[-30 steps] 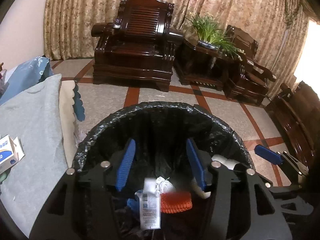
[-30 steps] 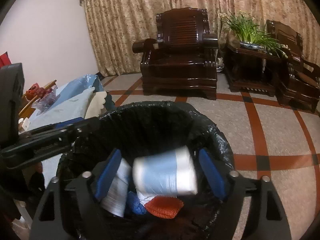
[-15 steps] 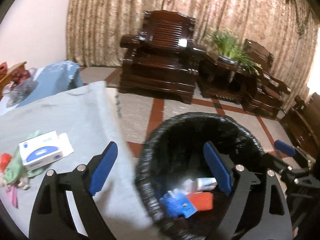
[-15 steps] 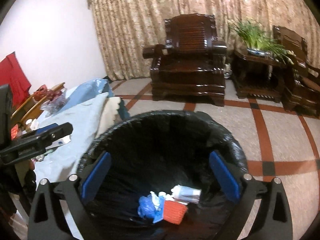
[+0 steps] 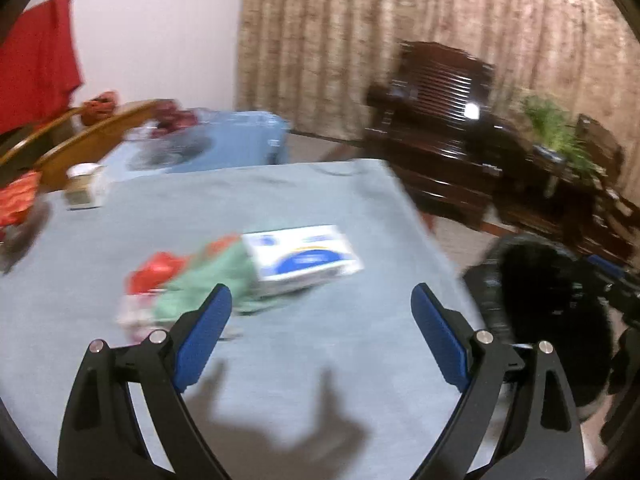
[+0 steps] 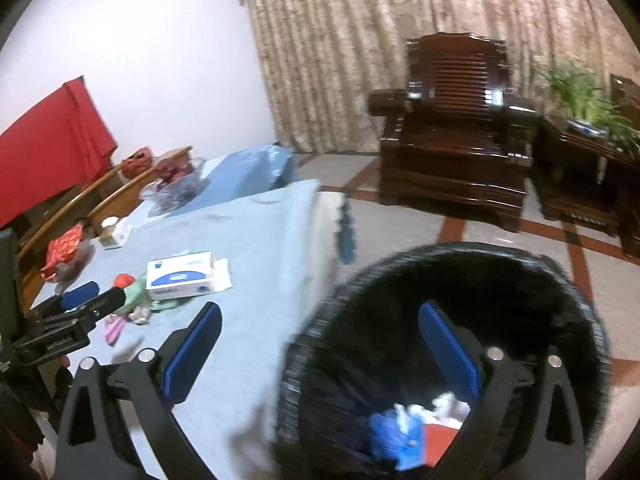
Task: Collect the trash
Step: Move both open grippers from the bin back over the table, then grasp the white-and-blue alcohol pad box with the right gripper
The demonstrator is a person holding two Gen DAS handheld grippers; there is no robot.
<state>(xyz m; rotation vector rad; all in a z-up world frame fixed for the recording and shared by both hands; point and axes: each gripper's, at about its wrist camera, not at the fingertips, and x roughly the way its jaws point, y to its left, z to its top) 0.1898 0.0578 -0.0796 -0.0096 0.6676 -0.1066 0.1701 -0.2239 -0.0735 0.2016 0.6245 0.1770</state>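
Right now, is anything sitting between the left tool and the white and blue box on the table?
Nothing visible does. The left tool is open and empty over bare blue-grey tablecloth, with the white and blue box just ahead. Green wrapper and red scraps lie against the box's left side, not in front.

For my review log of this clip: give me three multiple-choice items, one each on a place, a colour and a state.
1. Where does the white-and-blue box lie?
A. on the cloth-covered table
B. in the bin
C. on the armchair

2. What colour is the bin liner?
A. white
B. black
C. green

3. What is between the right hand-held gripper pads?
A. the box
B. a cup
C. nothing

Key: A, it rests on the blue cloth; B, the liner over the rim is black; C, the pads stand wide apart and bare.
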